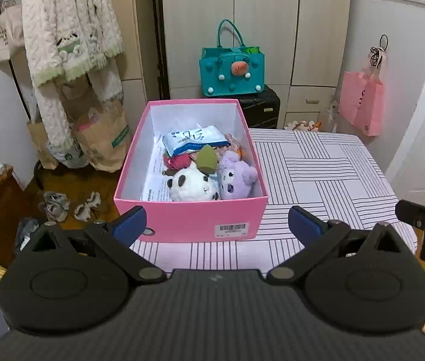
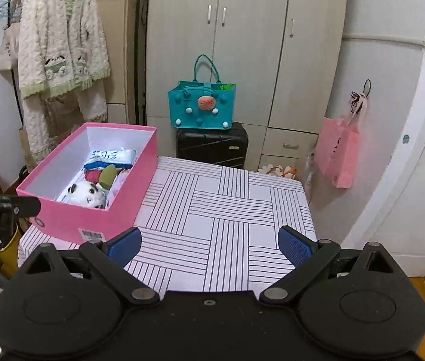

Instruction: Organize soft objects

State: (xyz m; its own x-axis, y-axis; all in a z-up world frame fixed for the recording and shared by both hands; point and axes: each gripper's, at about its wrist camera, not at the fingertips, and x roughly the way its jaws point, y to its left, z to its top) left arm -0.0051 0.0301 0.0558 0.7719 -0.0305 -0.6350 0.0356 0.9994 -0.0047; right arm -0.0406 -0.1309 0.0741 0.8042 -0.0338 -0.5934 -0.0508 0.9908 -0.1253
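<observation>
Both sets of tongs gape wide and empty: the left gripper [image 1: 217, 222] at lower centre, facing the pink box [image 1: 188, 221], the right gripper [image 2: 209, 245] over the striped tablecloth [image 2: 227, 207]. In the box lie a panda plush [image 1: 192, 186], a purple plush [image 1: 236, 177] and what looks like a wipes packet [image 1: 194, 142].

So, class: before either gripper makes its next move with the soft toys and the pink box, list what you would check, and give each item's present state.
1. Left gripper open and empty: ok.
2. Right gripper open and empty: ok.
3. Pink box open-topped, upright on the striped table: ok.
4. Panda plush and purple plush inside the box: ok.
5. Soft items left on the table: none visible, ok.
6. Room left in the box: cannot tell.
</observation>
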